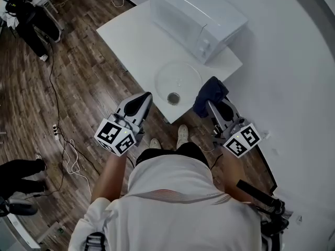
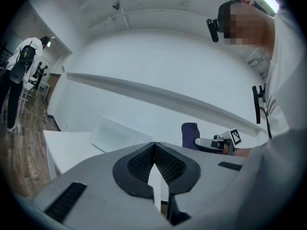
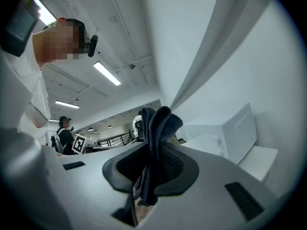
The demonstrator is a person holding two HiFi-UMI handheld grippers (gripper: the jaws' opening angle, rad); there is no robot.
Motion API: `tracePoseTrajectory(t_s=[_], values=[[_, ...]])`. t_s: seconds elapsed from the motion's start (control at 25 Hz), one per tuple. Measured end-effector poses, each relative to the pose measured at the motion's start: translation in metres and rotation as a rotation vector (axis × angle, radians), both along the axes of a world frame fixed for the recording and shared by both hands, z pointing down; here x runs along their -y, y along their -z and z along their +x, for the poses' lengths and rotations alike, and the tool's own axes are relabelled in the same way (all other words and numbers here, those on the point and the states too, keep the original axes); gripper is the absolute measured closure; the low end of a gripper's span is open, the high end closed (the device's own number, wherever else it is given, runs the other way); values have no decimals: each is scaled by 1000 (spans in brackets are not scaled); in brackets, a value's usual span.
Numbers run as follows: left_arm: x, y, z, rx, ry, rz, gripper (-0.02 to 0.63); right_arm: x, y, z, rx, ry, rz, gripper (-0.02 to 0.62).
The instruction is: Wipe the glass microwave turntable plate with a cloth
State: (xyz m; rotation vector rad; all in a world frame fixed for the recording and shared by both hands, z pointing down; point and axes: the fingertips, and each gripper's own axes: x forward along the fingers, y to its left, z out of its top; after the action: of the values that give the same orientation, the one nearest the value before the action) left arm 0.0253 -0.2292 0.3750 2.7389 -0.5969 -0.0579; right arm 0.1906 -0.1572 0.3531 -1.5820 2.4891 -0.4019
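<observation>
Right hand-held gripper is pinching the cloth near the surface edge, left hand-held gripper is hanging closed and empty, and the plate is sitting by the microwave, so I'm guessing the wiping isn't underway yet.

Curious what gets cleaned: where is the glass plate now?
Head view, centre: the glass plate lies on the white table, at its near corner, just in front of the microwave.

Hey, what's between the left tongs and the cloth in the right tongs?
A small round ring-like piece, at the near rim of the glass plate, lies between the left tongs and the cloth. The head view shows it.
</observation>
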Motion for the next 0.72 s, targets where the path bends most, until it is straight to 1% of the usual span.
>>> tracePoseTrajectory(t_s=[0.08, 0.2, 0.28, 0.4, 0.56, 0.72], values=[[9, -4, 4, 4, 35, -8, 595, 14, -6, 8, 11, 30, -6, 535], [25, -5, 10, 9, 124, -22, 595, 38, -10, 20, 25, 98, -20, 535], [33, 1, 20, 3, 175, -23, 595, 55, -8, 33, 28, 146, -32, 535], [43, 6, 41, 25, 215, -14, 595, 77, -12, 50, 33, 195, -59, 535], [51, -8, 44, 38, 260, -20, 595, 103, -32, 45, 36, 271, -99, 535], [55, -28, 41, 66, 301, -24, 595, 127, -63, 40, 56, 310, -153, 535]])
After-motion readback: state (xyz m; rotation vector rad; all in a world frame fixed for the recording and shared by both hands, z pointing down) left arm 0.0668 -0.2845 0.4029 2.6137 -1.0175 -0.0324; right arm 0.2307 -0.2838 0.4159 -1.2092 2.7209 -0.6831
